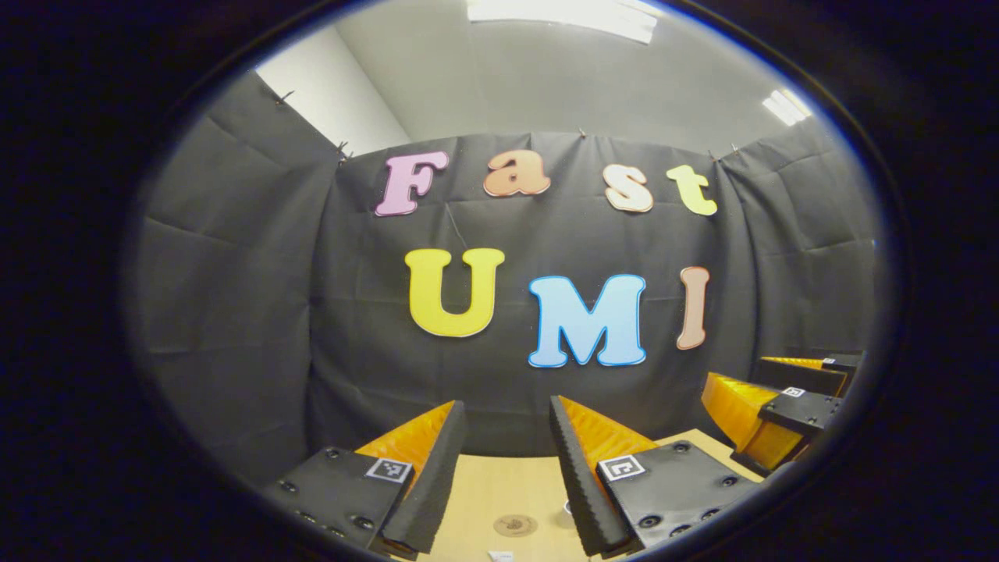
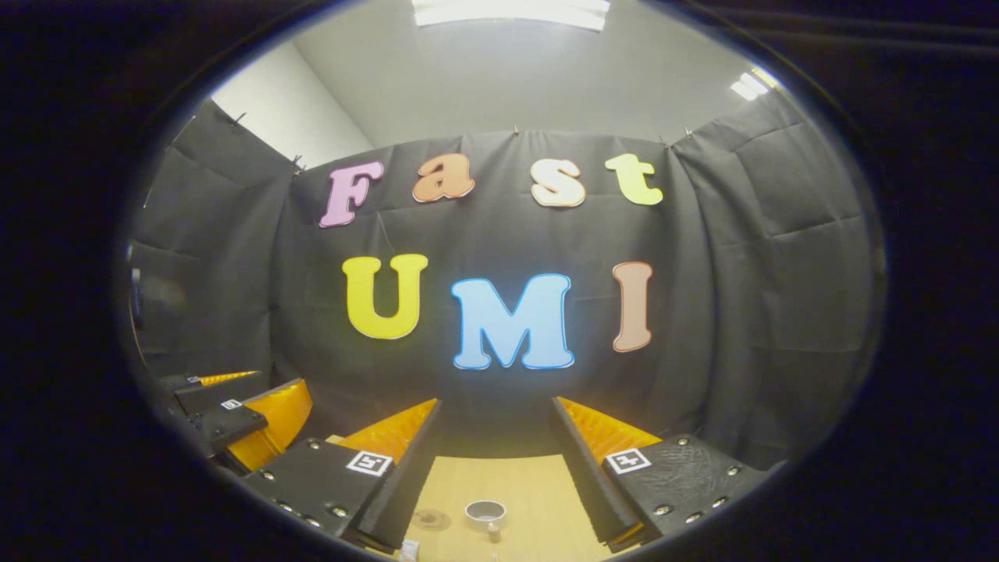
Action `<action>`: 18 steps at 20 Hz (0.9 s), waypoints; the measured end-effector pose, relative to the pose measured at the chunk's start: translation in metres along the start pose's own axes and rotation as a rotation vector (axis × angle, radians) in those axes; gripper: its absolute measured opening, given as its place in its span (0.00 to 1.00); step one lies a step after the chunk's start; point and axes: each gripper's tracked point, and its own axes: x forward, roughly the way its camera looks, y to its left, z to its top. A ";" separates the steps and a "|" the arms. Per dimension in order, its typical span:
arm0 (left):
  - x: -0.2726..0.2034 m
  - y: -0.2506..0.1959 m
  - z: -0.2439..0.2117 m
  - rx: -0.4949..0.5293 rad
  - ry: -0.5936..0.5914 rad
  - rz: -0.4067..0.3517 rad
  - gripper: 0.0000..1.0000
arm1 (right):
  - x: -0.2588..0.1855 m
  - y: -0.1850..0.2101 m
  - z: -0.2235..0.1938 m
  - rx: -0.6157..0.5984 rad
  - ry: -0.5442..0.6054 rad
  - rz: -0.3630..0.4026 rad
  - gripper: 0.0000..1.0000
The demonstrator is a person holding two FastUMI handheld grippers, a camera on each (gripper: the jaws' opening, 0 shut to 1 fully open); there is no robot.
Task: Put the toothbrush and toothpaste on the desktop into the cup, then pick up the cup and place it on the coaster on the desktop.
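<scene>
The cup [image 2: 485, 512] stands upright on the desktop [image 2: 538, 492], with the round coaster [image 2: 431, 517] just to its left. Left gripper [image 1: 507, 437] and right gripper [image 2: 495, 437] hover well above, fingers wide and holding nothing, presumably poised before the first reach.

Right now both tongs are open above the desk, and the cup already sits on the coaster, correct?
Not quite. Both tongs, left and right, are open above the desk, but the right gripper view shows the cup standing beside the coaster, not on it.
</scene>
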 end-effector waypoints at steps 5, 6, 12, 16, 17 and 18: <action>0.001 -0.006 0.004 0.003 -0.012 0.005 0.72 | 0.004 0.001 -0.003 0.004 0.004 0.011 0.84; 0.001 -0.007 0.002 0.004 -0.009 0.007 0.72 | 0.003 0.000 -0.002 0.003 0.004 0.012 0.84; 0.004 -0.012 -0.015 0.020 0.031 -0.001 0.72 | 0.003 -0.002 -0.022 -0.004 0.051 0.021 0.84; 0.003 -0.015 -0.037 0.034 0.079 -0.009 0.72 | 0.002 -0.003 -0.038 -0.010 0.097 0.027 0.84; 0.003 -0.015 -0.042 0.038 0.091 -0.007 0.72 | 0.003 -0.003 -0.043 -0.011 0.107 0.029 0.84; 0.003 -0.016 -0.047 0.042 0.101 -0.006 0.72 | 0.003 -0.003 -0.047 -0.013 0.117 0.030 0.84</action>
